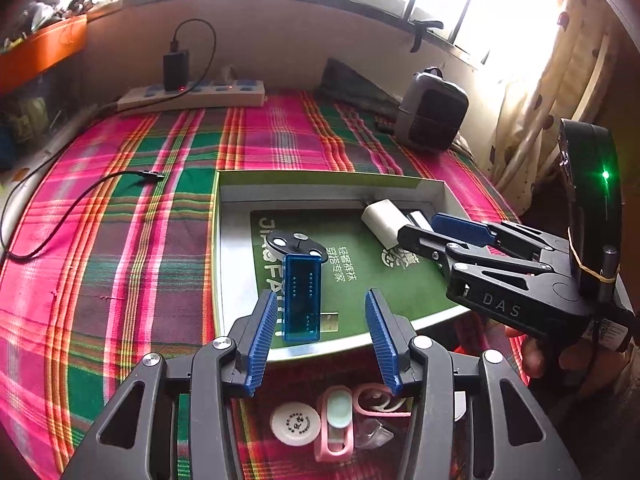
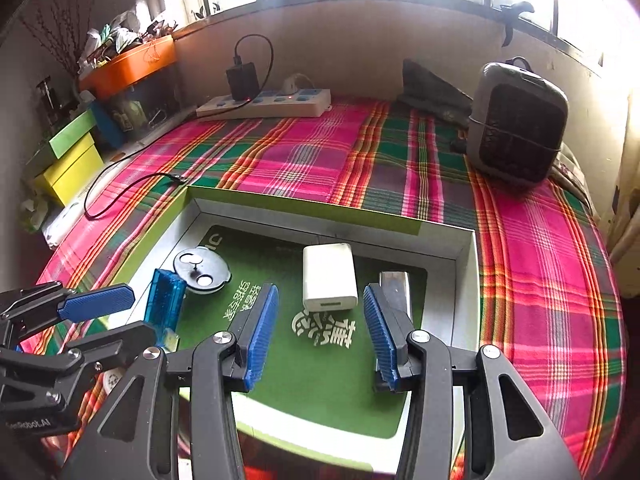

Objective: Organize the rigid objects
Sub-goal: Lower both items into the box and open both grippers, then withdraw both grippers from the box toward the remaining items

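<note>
A: Listing what is held by the shallow box (image 1: 224,264) on the plaid cloth (image 1: 120,200): a blue USB tester (image 1: 302,298) near the left, a black round disc (image 1: 294,245) just behind it, a white charger block (image 2: 329,276) far right, a silver piece (image 2: 396,290) beside that.

B: Tongs noted?

A: Left tongs (image 1: 320,338) are released, nothing between the pads; the tester lies just beyond them in the box. Right tongs (image 2: 320,334) are likewise released, held over the green liner near the charger.

B: Outstanding?

A: Four pieces are judged stowed. Outside the near edge, a white round cap (image 1: 296,424), a pink item (image 1: 336,420) and a clear piece (image 1: 374,434) are left on the cloth.

B: Obscured?

A: Those three are partly cut off by the left tongs; the silver piece cannot be identified.
</note>
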Demonstrator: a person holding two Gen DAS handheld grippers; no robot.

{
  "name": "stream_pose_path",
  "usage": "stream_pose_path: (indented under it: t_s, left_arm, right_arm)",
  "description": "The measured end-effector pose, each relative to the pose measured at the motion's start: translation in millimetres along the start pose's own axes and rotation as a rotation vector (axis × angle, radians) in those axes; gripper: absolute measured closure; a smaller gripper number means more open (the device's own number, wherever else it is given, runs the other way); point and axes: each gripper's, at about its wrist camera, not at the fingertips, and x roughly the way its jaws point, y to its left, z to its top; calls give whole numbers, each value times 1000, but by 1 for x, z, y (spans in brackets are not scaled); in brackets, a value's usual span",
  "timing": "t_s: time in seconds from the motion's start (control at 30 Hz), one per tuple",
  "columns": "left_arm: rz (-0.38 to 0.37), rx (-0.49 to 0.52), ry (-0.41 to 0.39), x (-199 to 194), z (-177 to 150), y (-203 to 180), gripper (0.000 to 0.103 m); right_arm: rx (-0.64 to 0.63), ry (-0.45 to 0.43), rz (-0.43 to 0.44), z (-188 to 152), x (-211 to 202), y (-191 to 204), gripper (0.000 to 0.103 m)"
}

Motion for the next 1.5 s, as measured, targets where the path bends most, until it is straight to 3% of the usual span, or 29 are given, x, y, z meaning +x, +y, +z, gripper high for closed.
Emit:
stream_pose_path:
  t_s: [0.57,0.8,1.27,1.5]
  left_arm:
    - [12,-9,-28,-29,-26,-1,58]
    - [58,11,-58,-42,-39,-4,58]
    - [22,-24,-71,-58,-65,7,57]
    - [-7,-61,-55,-56,-77,22,57]
  right_arm:
    - [38,-42,-21,-28,-38,4,57]
    - [43,-73,-43,-47,-58,5,57]
    - [86,-81,-64,-85,-79,1,57]
    - [78,-71,-28,-99,-83,11,57]
